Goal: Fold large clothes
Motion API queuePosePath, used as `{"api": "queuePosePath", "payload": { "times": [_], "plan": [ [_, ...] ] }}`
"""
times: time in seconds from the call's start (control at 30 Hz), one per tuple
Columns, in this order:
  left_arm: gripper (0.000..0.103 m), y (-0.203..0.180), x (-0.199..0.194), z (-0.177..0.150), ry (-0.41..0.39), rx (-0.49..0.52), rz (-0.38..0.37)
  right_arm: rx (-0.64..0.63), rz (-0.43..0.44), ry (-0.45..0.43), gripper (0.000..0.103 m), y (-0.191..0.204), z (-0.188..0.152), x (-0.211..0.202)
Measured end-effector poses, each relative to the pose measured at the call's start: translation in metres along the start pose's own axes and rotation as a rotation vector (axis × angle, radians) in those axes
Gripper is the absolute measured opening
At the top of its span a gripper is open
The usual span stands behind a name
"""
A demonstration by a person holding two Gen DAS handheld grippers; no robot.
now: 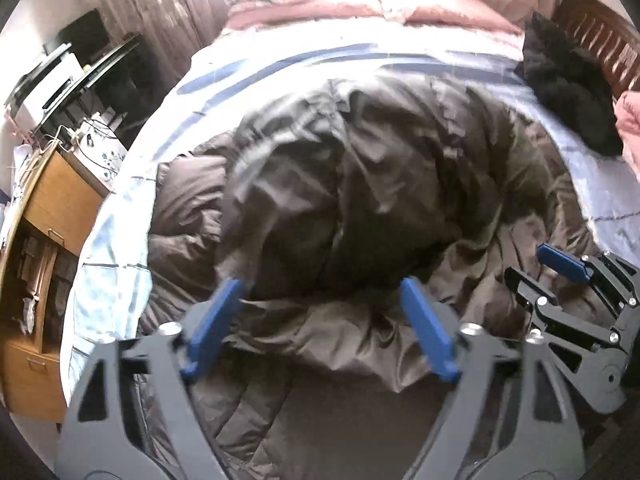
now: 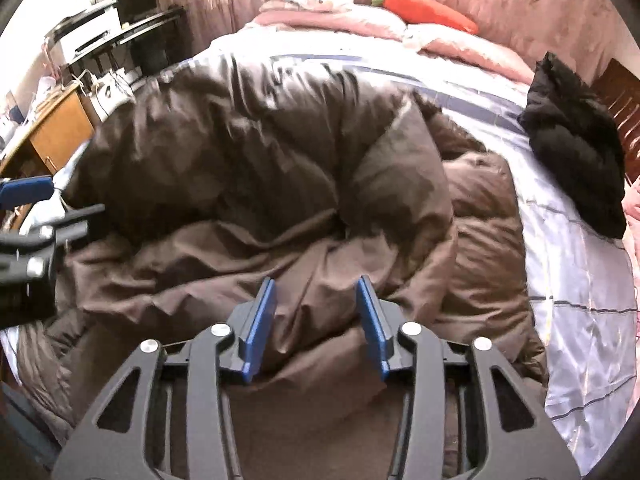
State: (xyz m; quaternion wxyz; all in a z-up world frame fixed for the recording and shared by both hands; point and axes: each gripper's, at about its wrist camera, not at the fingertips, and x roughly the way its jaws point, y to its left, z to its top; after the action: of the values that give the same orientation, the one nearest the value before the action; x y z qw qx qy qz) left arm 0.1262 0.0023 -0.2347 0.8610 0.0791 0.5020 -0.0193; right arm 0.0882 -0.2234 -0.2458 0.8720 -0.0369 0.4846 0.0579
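A large brown puffy coat (image 1: 360,184) lies crumpled across the bed (image 1: 248,68), bunched into a high mound in the middle with one padded part spread flat toward the near edge; in the right wrist view the coat (image 2: 248,160) fills most of the frame, a sleeve-like lobe lying out to its right on the pale blue striped cover (image 2: 580,280).

The left tool (image 1: 320,320) hangs over the near folds of the coat, its blue pads (image 1: 214,316) well apart; cloth shows in the gap between them but neither pad presses on it, so nothing is clamped; the picture is blurred around the pads.

The right tool (image 2: 316,320) points down at a ridge of brown cloth near the coat's near edge; its pads (image 2: 262,320) stand partly apart with that ridge rising between them; whether the pads touch the cloth I cannot tell, and no pinch shows. In the left wrist view the right tool (image 1: 560,268) sits at the right, low over the coat's right side.

A black garment (image 2: 576,148) lies heaped at the bed's right side, well apart from the coat; pink pillows (image 2: 328,12) and an orange carrot cushion (image 2: 428,12) sit at the head of the bed; a wooden cabinet (image 1: 52,216) stands beside the bed on the left.
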Motion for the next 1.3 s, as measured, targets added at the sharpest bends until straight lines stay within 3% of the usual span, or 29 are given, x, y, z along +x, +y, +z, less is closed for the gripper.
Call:
{"api": "queuePosePath", "payload": {
  "times": [0.07,0.33,0.57,0.7,0.83,0.93,1.1,1.3],
  "plan": [
    [0.071,-0.008,0.013,-0.002,0.047,-0.006,-0.016,0.002,-0.003,0.008,0.04,0.0,-0.001,0.008],
    [0.071,-0.028,0.053,-0.008,0.101,0.069,0.07,0.022,-0.005,0.07,0.041,0.001,-0.01,0.041],
    [0.072,-0.027,0.077,-0.006,0.146,0.06,0.064,0.027,0.0,0.096,0.043,-0.003,-0.009,0.058],
    [0.072,-0.026,0.054,-0.011,0.056,0.055,0.062,0.086,0.027,0.074,0.042,-0.009,-0.006,0.041],
    [0.071,-0.026,0.025,-0.013,-0.07,0.075,0.068,0.067,-0.005,-0.08,0.042,-0.018,0.002,0.012],
    [0.071,-0.021,0.011,-0.005,-0.112,0.045,0.032,0.094,-0.027,-0.112,0.042,-0.028,0.01,0.01],
    [0.071,-0.02,0.023,0.003,-0.082,0.018,-0.005,0.158,-0.016,-0.035,0.042,-0.042,0.013,0.043],
    [0.073,-0.012,0.067,0.001,0.048,-0.012,-0.016,0.103,-0.062,0.014,0.045,-0.039,0.013,0.068]
  ]
}}
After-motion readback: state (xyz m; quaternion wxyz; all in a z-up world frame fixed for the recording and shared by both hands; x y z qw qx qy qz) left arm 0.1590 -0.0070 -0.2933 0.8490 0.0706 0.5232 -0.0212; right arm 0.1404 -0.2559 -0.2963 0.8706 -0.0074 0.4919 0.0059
